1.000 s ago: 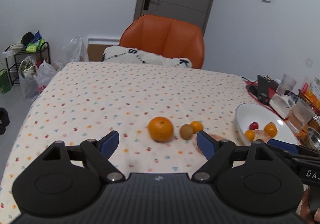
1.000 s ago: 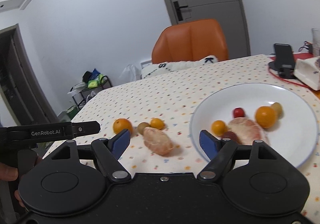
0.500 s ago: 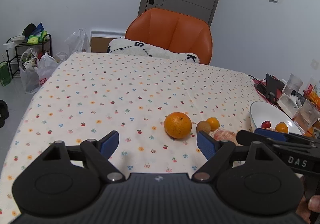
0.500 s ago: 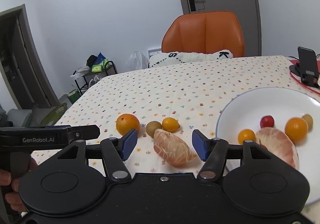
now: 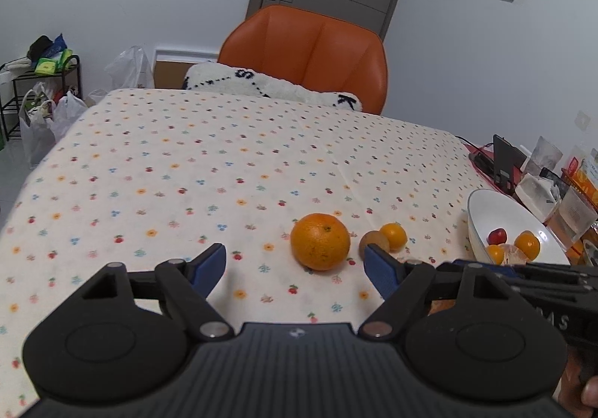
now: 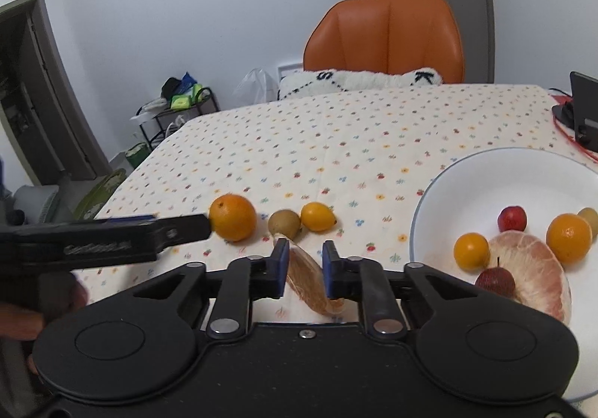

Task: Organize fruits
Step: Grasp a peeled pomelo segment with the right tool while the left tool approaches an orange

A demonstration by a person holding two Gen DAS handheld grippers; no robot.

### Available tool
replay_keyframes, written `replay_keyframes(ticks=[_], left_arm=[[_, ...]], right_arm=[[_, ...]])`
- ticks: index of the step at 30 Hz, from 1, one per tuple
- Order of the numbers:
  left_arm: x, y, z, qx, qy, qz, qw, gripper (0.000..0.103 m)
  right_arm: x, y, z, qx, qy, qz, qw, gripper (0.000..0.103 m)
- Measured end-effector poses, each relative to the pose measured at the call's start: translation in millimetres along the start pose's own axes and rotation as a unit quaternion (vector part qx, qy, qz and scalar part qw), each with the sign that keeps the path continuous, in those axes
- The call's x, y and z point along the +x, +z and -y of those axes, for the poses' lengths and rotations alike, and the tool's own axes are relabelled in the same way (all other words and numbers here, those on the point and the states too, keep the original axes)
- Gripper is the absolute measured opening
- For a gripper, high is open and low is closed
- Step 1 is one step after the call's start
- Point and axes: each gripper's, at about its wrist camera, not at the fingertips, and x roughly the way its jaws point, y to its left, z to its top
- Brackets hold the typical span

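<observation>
The right gripper [image 6: 305,270] has its fingers [image 6: 280,263] pulled in close on a peeled pomelo piece [image 6: 307,278]. The blue pads press on both sides of it. The piece sits low, right by the tabletop [image 6: 358,141], but I cannot tell if it still touches the cloth.

The left gripper [image 5: 295,266] has its fingers [image 5: 209,265] spread wide, and nothing is between them. It hangs over the spotted cloth, near a big orange [image 5: 320,241]. In the right camera, the left gripper's side reaches in from the left, and its tip is just beside the orange.

Three fruits lie in a row on the tabletop: the big orange, then a brown kiwi [image 6: 284,223], then a small orange fruit [image 6: 317,216]. The kiwi and the small fruit touch or almost touch. The pomelo piece is just in front of the kiwi.

A white plate [image 6: 467,186] sits to the right of the row. It holds a bigger peeled pomelo piece [image 6: 530,274], two orange fruits [image 6: 569,238], two small red fruits [image 6: 511,218] and one small greenish fruit [image 6: 588,215] at the edge of the picture.

An orange chair [image 6: 388,37] with a white fluffy cushion [image 6: 358,80] stands at the far side of the tabletop.
</observation>
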Motion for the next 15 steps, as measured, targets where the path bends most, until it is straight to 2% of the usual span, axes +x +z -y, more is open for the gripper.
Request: replay_keyframes(ticks=[4, 9, 15], left_arm=[[9.3, 1.3, 7.2, 0.008, -0.008, -0.002, 0.9999, 0.075], [19.8, 3.2, 13.9, 0.014, -0.012, -0.005, 0.9998, 0.067], [30.6, 3.1, 13.8, 0.016, -0.006, -0.011, 0.9998, 0.063]], right_arm=[[0.2, -4.2, 0.8, -0.002, -0.001, -0.002, 1.0, 0.019], [7.5, -4.9, -0.3, -0.014, -0.013, -0.013, 1.0, 0.026], [18.6, -7.0, -3.9, -0.022, -0.008, -0.028, 0.999, 0.026]])
